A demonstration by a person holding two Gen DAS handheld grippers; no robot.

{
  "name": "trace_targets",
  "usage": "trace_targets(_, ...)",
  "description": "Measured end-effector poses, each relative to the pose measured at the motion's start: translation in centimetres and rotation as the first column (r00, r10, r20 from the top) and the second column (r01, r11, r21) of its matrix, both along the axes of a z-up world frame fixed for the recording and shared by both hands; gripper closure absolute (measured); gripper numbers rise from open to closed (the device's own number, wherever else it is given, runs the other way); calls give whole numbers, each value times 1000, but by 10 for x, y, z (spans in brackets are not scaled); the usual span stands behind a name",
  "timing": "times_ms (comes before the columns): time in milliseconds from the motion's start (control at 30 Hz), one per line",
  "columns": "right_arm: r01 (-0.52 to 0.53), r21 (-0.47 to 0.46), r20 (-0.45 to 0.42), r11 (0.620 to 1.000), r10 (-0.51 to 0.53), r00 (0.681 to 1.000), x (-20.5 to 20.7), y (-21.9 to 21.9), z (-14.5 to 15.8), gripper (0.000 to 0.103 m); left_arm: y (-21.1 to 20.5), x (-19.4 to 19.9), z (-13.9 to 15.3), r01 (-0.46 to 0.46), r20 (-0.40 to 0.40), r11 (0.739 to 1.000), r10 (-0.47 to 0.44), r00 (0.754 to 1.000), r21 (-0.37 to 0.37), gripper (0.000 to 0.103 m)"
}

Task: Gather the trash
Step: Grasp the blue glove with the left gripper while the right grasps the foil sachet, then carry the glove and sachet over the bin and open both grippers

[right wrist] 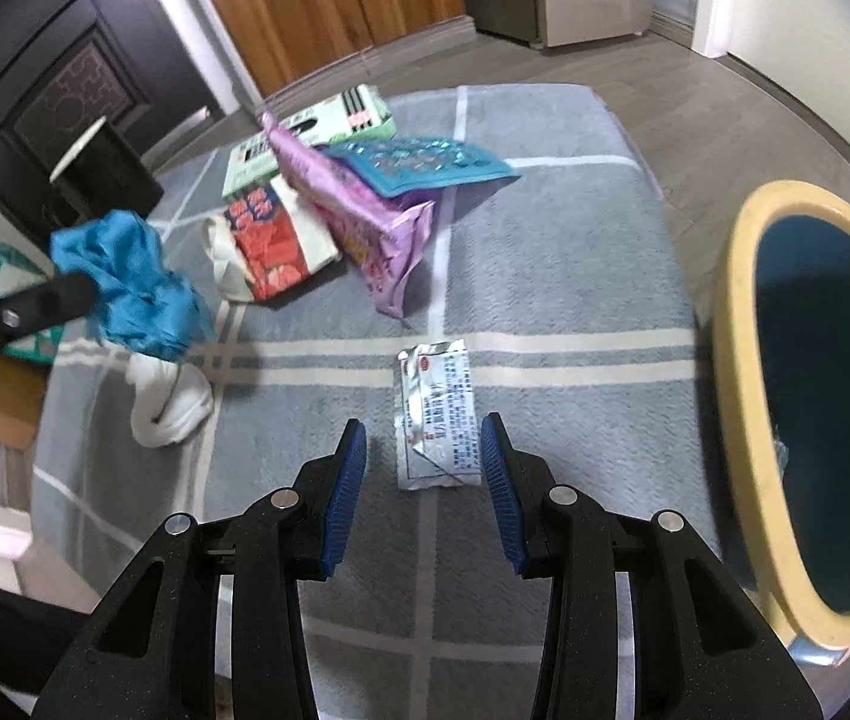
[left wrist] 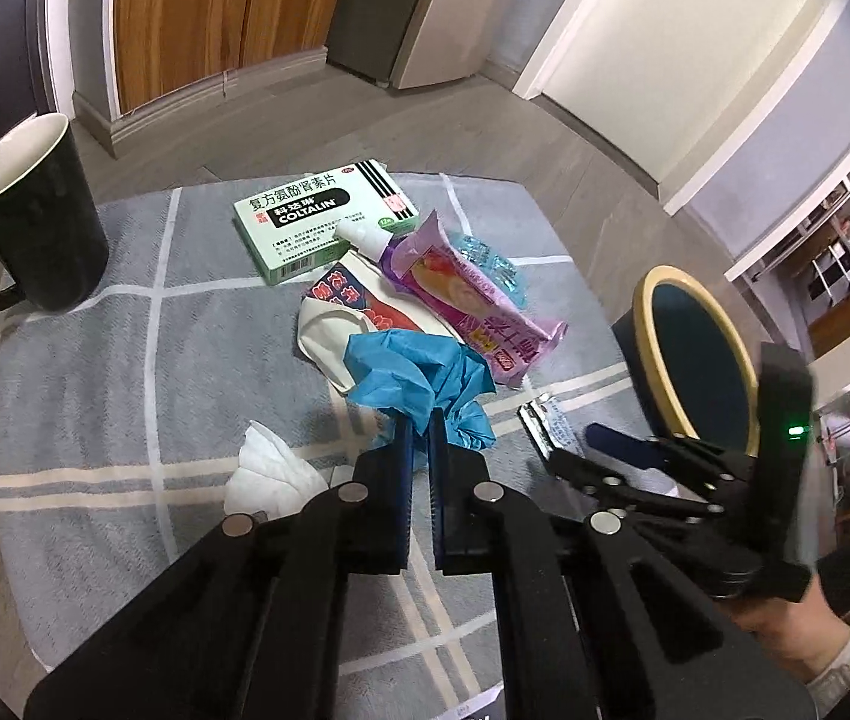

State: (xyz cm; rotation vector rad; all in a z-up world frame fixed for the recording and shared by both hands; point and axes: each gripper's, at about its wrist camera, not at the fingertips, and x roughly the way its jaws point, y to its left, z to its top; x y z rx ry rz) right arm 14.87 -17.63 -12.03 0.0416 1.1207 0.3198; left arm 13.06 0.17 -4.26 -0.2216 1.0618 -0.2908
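My left gripper [left wrist: 420,426] is shut on a crumpled blue glove [left wrist: 419,378], held just above the grey checked cloth [left wrist: 95,396]; the glove also shows in the right wrist view [right wrist: 131,288]. My right gripper [right wrist: 423,438] is open, its fingers either side of a small silver sachet [right wrist: 437,420] lying flat on the cloth. A dark bin with a yellow rim [right wrist: 743,360] stands at the right; it also shows in the left wrist view [left wrist: 653,354]. A white tissue [left wrist: 275,468] lies near the left gripper.
A pile sits mid-cloth: a green medicine box [left wrist: 317,216], a purple wrapper [left wrist: 473,300], a red-and-white pouch [left wrist: 359,306] and a teal blister pack [right wrist: 419,165]. A black mug [left wrist: 35,216] stands at the far left. Doors and a fridge stand beyond.
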Motion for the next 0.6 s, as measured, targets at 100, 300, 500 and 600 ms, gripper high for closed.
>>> trace_targets(100, -16, -26, -3, 1000, 16, 1000, 2, 6, -6, 61, 2, -3, 3, 3, 5, 1000, -2, 1000, -9, 99)
trace_targets(300, -32, -58, 20, 998, 33, 999, 3, 12, -10, 62, 6, -4, 4, 0, 12, 1000, 0, 1000, -16, 99)
trace_targets(500, -63, -95, 41, 993, 67, 997, -1, 17, -9, 70, 6, -3, 5, -1, 18, 1000, 1, 1000, -19, 99)
trace_targets(600, -51, -85, 61, 995, 56, 997, -3, 13, -3, 71, 2, -2, 10, 6, 29, 1000, -5, 1000, -21, 99)
